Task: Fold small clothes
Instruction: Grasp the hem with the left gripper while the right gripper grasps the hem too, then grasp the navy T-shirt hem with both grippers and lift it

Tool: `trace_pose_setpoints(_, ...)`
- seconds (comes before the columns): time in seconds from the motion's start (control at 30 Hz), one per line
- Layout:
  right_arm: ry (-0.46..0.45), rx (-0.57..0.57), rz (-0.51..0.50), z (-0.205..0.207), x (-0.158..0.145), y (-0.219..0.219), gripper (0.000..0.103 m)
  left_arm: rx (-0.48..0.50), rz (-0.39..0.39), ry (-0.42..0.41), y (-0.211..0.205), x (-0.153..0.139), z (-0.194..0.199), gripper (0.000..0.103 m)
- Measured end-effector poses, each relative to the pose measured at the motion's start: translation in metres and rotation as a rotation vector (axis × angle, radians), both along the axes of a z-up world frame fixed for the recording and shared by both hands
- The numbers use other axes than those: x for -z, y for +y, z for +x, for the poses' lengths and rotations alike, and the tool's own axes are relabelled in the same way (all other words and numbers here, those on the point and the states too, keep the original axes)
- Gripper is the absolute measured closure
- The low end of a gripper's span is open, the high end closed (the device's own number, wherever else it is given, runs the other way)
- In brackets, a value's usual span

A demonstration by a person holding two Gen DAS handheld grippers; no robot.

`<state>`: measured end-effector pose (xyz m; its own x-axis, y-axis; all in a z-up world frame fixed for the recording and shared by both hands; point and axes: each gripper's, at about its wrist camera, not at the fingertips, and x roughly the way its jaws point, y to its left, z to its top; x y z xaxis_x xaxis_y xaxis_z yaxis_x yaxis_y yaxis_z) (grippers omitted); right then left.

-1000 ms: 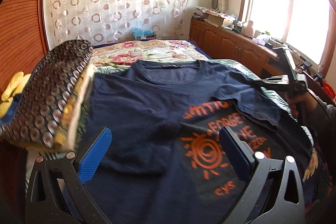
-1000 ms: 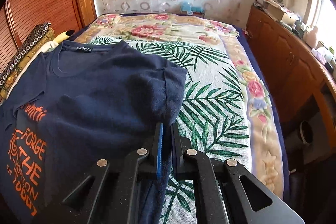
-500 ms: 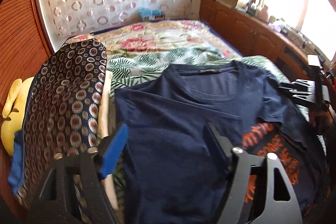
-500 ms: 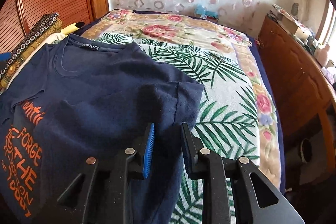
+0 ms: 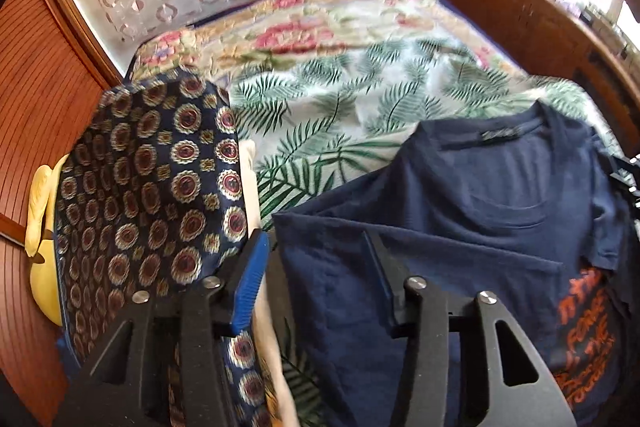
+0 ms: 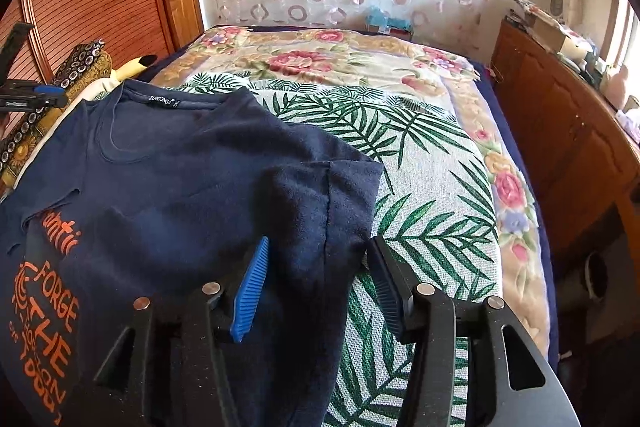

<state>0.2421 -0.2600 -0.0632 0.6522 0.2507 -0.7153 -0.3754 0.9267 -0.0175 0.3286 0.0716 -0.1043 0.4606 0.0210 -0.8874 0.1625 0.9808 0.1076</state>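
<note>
A navy T-shirt (image 5: 472,219) with orange print lies on the bed, both sides folded in over its middle. It also shows in the right wrist view (image 6: 192,179). My left gripper (image 5: 316,259) is open and empty above the shirt's left folded edge, next to the patterned pile. My right gripper (image 6: 316,267) is open and empty, its jaws on either side of the folded right sleeve (image 6: 332,195). The left gripper (image 6: 36,95) shows at the far left of the right wrist view.
A folded pile with a navy medallion-patterned cloth (image 5: 152,195) lies left of the shirt, a yellow plush (image 5: 40,195) behind it. The bed cover (image 6: 432,187) has palm leaves and flowers. A wooden cabinet (image 6: 568,131) runs along the right; a wooden wardrobe stands at the left.
My right gripper has opened and let go of the shirt's right sleeve, which now lies folded over. My left gripper has swung left and back toward the shirt's left edge, staying open.
</note>
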Motion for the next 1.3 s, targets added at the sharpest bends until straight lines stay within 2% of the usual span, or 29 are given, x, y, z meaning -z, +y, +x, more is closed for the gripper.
trace_pose_setpoints(0.3, 0.0, 0.001, 0.0, -0.001, 0.0, 0.005, 0.049, 0.032, 0.067, 0.069, -0.01, 0.023, 0.015, 0.056)
trace_pose_setpoints(0.4, 0.001, 0.0, 0.001, -0.001, 0.0, 0.004, 0.049, 0.025, 0.036, 0.077, -0.005, 0.022, 0.016, 0.057)
trace_pose_setpoints(0.47, 0.0, 0.001, 0.0, -0.001, 0.0, 0.004, 0.049, 0.033, 0.024, 0.07, -0.004, 0.021, 0.014, 0.064)
trace_pose_setpoints(0.53, 0.003, -0.002, 0.005, -0.001, 0.0, 0.004, 0.048, 0.043, 0.0, 0.062, -0.002, 0.02, 0.011, 0.082)
trace_pose_setpoints(0.6, 0.01, -0.016, 0.011, 0.0, 0.0, 0.004, 0.042, 0.041, -0.021, 0.055, -0.001, 0.019, 0.007, 0.091)
trace_pose_setpoints(0.67, 0.012, -0.024, 0.009, 0.0, 0.0, 0.006, 0.04, 0.046, -0.038, 0.037, -0.002, 0.017, 0.002, 0.095)
trace_pose_setpoints(0.8, 0.018, -0.021, -0.006, 0.002, 0.003, 0.004, 0.026, 0.058, -0.072, -0.058, -0.005, -0.003, -0.018, 0.096)
trace_pose_setpoints(0.87, 0.025, -0.037, 0.02, 0.002, 0.002, 0.0, 0.025, 0.069, -0.091, -0.137, -0.011, -0.021, -0.037, 0.096)
trace_pose_setpoints(0.97, 0.037, -0.041, 0.002, 0.003, 0.002, -0.001, 0.025, 0.096, -0.132, -0.195, -0.017, -0.037, -0.062, 0.096)
trace_pose_setpoints(1.13, 0.061, -0.003, 0.003, 0.015, -0.002, 0.0, 0.025, 0.125, -0.162, -0.241, -0.023, -0.049, -0.089, 0.096)
trace_pose_setpoints(1.23, 0.05, 0.012, -0.015, 0.025, -0.002, 0.003, 0.029, 0.121, -0.161, -0.257, -0.022, -0.049, -0.099, 0.096)
trace_pose_setpoints(1.3, 0.045, 0.007, -0.018, 0.029, -0.003, 0.007, 0.043, 0.114, -0.174, -0.257, -0.017, -0.047, -0.109, 0.096)
